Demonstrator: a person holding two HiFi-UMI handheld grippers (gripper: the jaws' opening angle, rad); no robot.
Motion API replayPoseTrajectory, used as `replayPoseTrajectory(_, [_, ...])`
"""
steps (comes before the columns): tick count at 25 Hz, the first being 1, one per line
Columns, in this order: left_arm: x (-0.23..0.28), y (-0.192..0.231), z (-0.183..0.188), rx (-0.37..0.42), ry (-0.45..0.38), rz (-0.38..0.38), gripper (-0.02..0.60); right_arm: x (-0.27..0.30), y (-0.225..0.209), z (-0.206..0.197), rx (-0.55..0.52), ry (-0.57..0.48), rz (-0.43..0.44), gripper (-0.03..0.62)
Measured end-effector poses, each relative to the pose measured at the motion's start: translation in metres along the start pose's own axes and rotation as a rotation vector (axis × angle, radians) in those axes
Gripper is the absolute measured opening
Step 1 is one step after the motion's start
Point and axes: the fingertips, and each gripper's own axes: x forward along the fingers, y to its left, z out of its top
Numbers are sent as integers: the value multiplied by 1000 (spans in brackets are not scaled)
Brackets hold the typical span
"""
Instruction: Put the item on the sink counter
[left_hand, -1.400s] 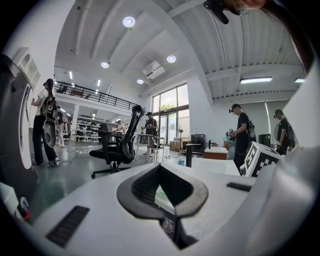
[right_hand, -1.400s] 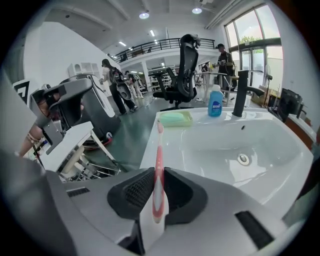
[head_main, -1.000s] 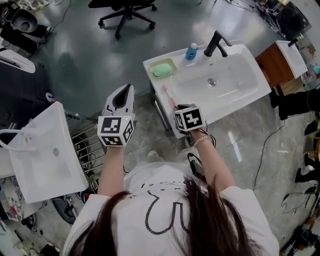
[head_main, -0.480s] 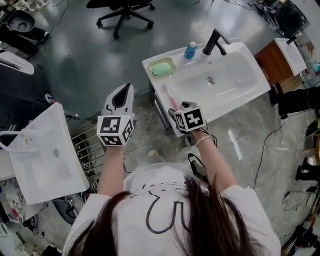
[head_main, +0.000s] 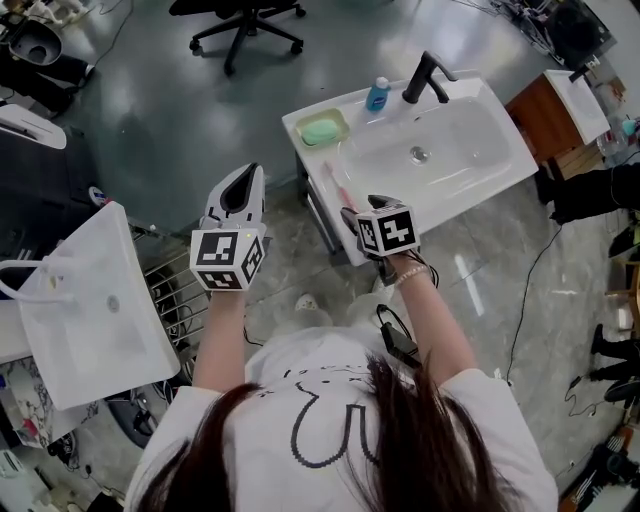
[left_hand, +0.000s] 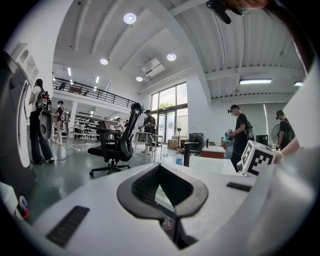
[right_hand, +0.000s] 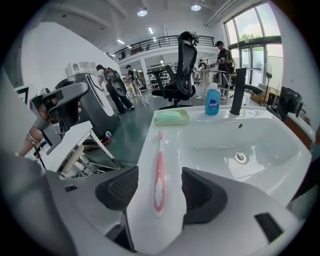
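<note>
Toothbrush (right_hand: 158, 172) on sink counter (right_hand: 146, 137), between opening right gripper (right_hand: 159, 189) jaws

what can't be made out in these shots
- Blue bottle label: too small, right gripper view.
- Soap dish contents: a green blob, head view; soap or sponge unclear.
- Toothbrush handle end: head view, behind the right gripper, whose jaws are opening around it.

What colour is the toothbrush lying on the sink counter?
Pink with white patches on the handle; the toothbrush shows best in the right gripper view.
</note>
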Motion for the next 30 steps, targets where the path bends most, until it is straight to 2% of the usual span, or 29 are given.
replayPoseTrajectory(11, [-9, -24, 24, 40, -52, 59, 8, -25, 4, 7, -68, -8, 62, 281])
replayPoseTrajectory(18, [-11, -41, 56, 62, -86, 89, 8, -48, 3, 21, -109, -18, 112, 281])
replayPoseTrajectory(26, [-9, -43, 84, 92, -132, 120, 8, -74, -9, 51, -123, -98, 115, 281])
replayPoseTrajectory(30, [-13, -46, 99, 117, -155, 121, 8, -93, -12, 70, -126, -197, 100, 275])
